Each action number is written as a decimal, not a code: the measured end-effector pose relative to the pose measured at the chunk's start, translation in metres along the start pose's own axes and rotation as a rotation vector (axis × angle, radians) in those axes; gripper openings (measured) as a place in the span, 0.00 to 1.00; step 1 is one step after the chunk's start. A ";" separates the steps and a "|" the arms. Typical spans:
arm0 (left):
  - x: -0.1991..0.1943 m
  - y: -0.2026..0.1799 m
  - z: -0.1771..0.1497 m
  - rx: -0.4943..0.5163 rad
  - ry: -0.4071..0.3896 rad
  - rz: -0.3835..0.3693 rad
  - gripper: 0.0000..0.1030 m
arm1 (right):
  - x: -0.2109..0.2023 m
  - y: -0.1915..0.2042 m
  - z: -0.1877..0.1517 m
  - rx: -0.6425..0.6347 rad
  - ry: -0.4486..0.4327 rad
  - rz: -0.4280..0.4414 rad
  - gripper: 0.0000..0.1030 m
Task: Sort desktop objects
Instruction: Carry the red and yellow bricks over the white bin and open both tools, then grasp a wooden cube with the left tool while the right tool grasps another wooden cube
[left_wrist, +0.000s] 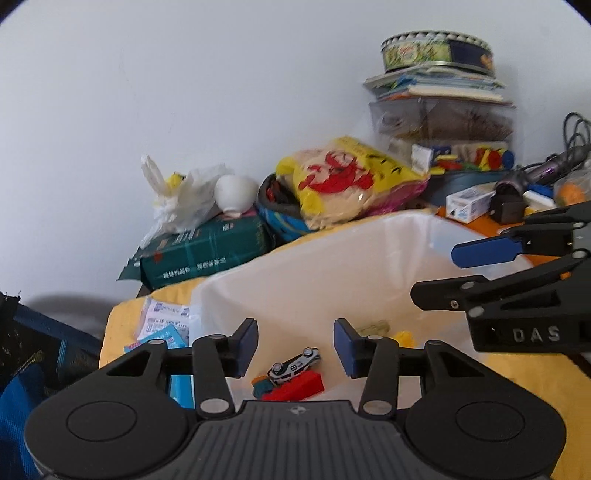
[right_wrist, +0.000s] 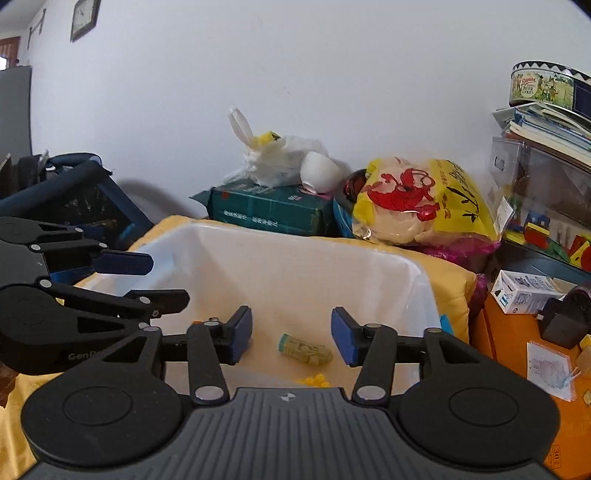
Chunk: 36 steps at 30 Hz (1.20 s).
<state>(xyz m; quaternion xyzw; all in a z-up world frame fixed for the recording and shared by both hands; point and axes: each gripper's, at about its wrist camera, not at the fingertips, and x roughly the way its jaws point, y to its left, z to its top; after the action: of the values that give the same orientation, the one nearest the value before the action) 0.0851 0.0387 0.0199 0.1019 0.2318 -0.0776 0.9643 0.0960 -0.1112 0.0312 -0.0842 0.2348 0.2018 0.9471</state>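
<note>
- Nearest the left wrist lens, the left gripper (left_wrist: 295, 347) stood with its jaws parted and nothing between the blue pads; it touched nothing.
- Directly under that gap, inside the white bin (left_wrist: 369, 258), lay the toy car (left_wrist: 294, 364) on its roof, resting against a red block (left_wrist: 295, 386).
- At about two o'clock from the car, the right gripper (right_wrist: 291, 338) hung over the same bin, its jaws likewise apart and empty.
- Below it lay a greenish roll (right_wrist: 306, 350), perhaps a wrapped packet, though the blur left that unsure, with small yellow pieces (right_wrist: 314, 380) at six o'clock of it.
- Judged from this, both drops into the bin looked done; the step in hand was the release.
- Next would call for lifting clear of the rim and reaching for loose items, such as the sachets (left_wrist: 164, 319) at ten o'clock of the bin on the yellow cloth (left_wrist: 122, 325).
</note>
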 end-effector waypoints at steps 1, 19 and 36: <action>-0.006 0.000 0.000 -0.004 -0.007 0.004 0.48 | -0.006 -0.001 -0.001 0.014 -0.004 0.002 0.53; -0.064 -0.050 -0.109 -0.022 0.285 -0.145 0.61 | -0.055 0.009 -0.102 -0.018 0.238 0.058 0.60; -0.059 -0.047 -0.118 0.005 0.329 -0.130 0.61 | -0.014 0.018 -0.114 0.018 0.333 0.052 0.53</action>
<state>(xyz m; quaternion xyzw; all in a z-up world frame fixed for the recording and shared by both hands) -0.0271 0.0271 -0.0635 0.1003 0.3923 -0.1226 0.9061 0.0301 -0.1289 -0.0631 -0.1018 0.3923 0.2074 0.8903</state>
